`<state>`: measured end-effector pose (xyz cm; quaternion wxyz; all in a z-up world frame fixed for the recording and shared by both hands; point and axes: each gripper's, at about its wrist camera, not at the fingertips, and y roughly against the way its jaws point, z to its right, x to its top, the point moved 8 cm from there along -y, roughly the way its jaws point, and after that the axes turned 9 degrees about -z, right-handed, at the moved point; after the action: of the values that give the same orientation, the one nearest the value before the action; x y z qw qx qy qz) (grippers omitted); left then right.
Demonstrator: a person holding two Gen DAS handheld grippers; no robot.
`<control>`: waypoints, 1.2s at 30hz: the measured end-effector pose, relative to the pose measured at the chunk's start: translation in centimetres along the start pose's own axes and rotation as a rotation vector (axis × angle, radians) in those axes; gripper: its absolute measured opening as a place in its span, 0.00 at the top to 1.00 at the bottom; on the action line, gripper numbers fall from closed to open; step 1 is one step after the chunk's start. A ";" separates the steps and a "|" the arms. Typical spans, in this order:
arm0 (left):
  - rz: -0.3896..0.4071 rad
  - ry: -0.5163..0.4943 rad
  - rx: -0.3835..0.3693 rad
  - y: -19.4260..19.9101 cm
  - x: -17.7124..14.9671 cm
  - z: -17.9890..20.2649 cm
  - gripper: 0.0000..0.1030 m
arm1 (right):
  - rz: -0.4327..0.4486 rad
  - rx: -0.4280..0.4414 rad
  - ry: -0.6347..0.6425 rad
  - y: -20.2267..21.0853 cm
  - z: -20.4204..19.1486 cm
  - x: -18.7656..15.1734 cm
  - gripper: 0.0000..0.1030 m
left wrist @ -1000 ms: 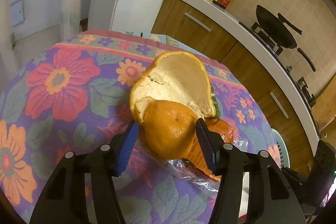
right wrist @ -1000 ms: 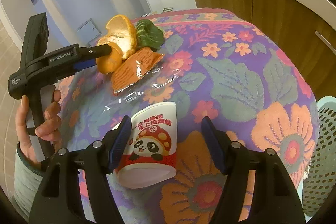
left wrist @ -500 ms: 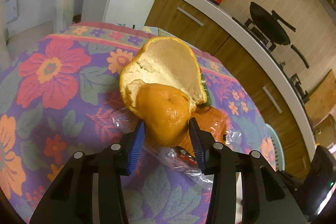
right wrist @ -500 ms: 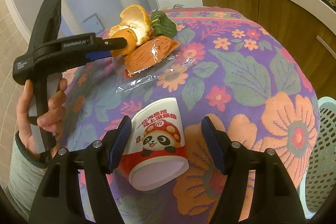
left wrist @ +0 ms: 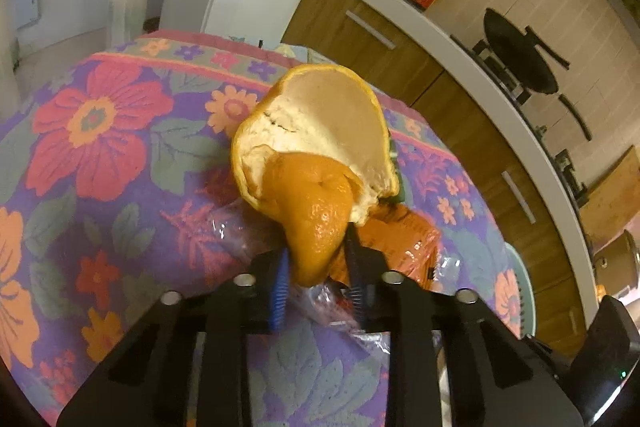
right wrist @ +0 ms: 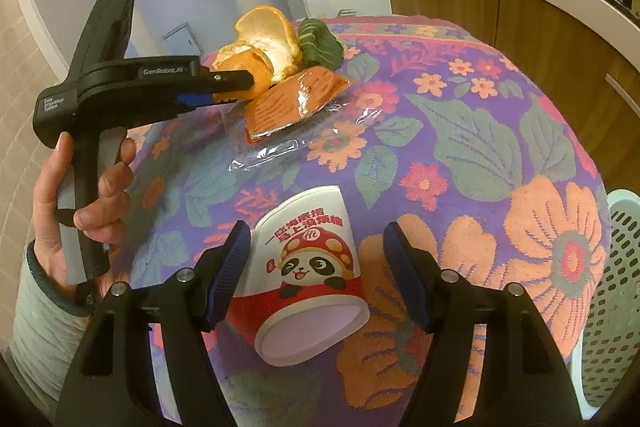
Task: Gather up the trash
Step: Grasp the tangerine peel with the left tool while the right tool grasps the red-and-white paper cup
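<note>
We are looking at a round worktop covered in a purple cloth with large flowers. Taking the orange peel as our landmark, it is sitting toward the far side of the cloth, its big cupped piece standing with the pale inside facing us and a narrower orange flap hanging down toward the left gripper. The jaws of that gripper are closing on this flap, and the blue pads are already pressing it from both sides, so the flap is bulging between them. In the right wrist view a hand is holding the left gripper by its handle, a pale sleeve at the wrist.

Just beside the peel, on its right, a crumpled green wrapper is lying. In front of the peel an orange snack packet is resting on clear plastic film, its long side running slantwise away from the peel.

Nearer to us than the peel, well apart from it, a paper cup with a panda picture is lying on its side. Its long axis is running from far to near, with the open mouth pointing toward us and slightly right. The right gripper is holding its jaws spread wide on either side of the cup; the left pad is almost at the cup wall, the right pad is standing clear.

A pale perforated basket is standing beside the worktop's right edge, far from the peel.
</note>
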<state>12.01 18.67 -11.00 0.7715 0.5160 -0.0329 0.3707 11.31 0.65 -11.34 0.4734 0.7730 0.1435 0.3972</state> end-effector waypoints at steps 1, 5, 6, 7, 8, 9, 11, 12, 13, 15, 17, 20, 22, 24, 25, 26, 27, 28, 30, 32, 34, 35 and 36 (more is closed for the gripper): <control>0.006 0.000 -0.007 0.2 -0.1 -0.1 0.85 | 0.001 0.004 0.005 0.0 -0.1 -0.1 0.37; 0.051 -0.035 -0.021 2.0 -0.8 0.7 0.91 | 0.006 0.005 0.021 0.0 -0.7 -0.8 0.37; 0.063 -0.047 -0.027 2.6 -1.0 0.9 0.91 | 0.008 0.003 0.025 0.1 -0.8 -0.8 0.37; 0.077 -0.056 -0.029 3.2 -1.3 1.1 0.91 | 0.008 0.002 0.028 0.1 -1.0 -1.0 0.37; 0.089 -0.063 -0.029 3.6 -1.4 1.2 0.91 | 0.007 0.002 0.030 0.2 -1.1 -1.1 0.37; 0.104 -0.072 -0.029 4.2 -1.6 1.3 0.91 | 0.009 0.003 0.032 0.3 -1.2 -1.2 0.37; 0.137 -0.090 -0.037 5.4 -2.4 1.5 0.91 | 0.013 0.010 0.048 0.5 -1.6 -1.5 0.37; 0.145 -0.093 -0.036 5.6 -2.6 1.5 0.91 | 0.015 0.006 0.056 0.7 -1.8 -1.7 0.37; 0.160 -0.100 -0.030 6.0 -3.0 1.4 0.91 | 0.018 0.005 0.063 0.8 -2.0 -1.9 0.37; 0.181 -0.110 -0.023 6.2 -3.5 1.6 0.91 | 0.020 0.018 0.065 1.2 -2.2 -2.3 0.37; 0.194 -0.109 -0.044 6.3 -3.9 1.5 0.91 | 0.017 0.022 0.061 1.4 -2.3 -2.7 0.37; 0.202 -0.106 -0.062 6.1 -4.2 1.3 0.91 | 0.010 0.031 0.061 1.6 -2.3 -3.2 0.37; 0.205 -0.114 -0.052 5.8 -4.4 1.2 0.91 | 0.007 0.029 0.066 1.6 -2.6 -3.6 0.37; 0.206 -0.122 -0.043 5.6 -4.5 1.2 0.91 | 0.007 0.024 0.071 1.4 -2.9 -3.8 0.37; 0.205 -0.126 -0.043 5.5 -4.5 1.2 0.91 | 0.009 0.026 0.071 1.4 -3.0 -3.8 0.37; 0.204 -0.127 -0.041 5.4 -4.6 1.2 0.91 | 0.009 0.030 0.069 1.4 -3.0 -3.9 0.37; 0.203 -0.128 -0.039 5.4 -4.7 1.2 0.91 | 0.009 0.038 0.066 1.4 -3.0 -4.0 0.38; 0.203 -0.131 -0.038 5.4 -4.7 1.2 0.91 | 0.011 0.043 0.064 1.4 -3.1 -4.0 0.38; 0.208 -0.138 -0.040 5.5 -4.7 1.4 0.91 | 0.014 0.060 0.059 1.5 -3.2 -4.2 0.39; 0.210 -0.145 -0.039 5.6 -4.8 1.6 0.91 | 0.015 0.072 0.064 1.6 -3.4 -4.4 0.42; 0.210 -0.155 -0.038 5.7 -4.9 1.9 0.91 | 0.024 0.080 0.069 2.0 -3.8 -4.7 0.45; 0.212 -0.159 -0.037 5.8 -4.9 2.1 0.91 | 0.034 0.077 0.072 2.2 -3.9 -4.8 0.48; 0.214 -0.162 -0.037 5.9 -4.9 2.3 0.91 | 0.052 0.075 0.082 2.7 -4.1 -4.9 0.49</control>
<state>5.66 15.30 -7.57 0.7318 0.5235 -0.1568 0.4072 4.66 -1.09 -10.43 0.4273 0.7767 0.1573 0.4351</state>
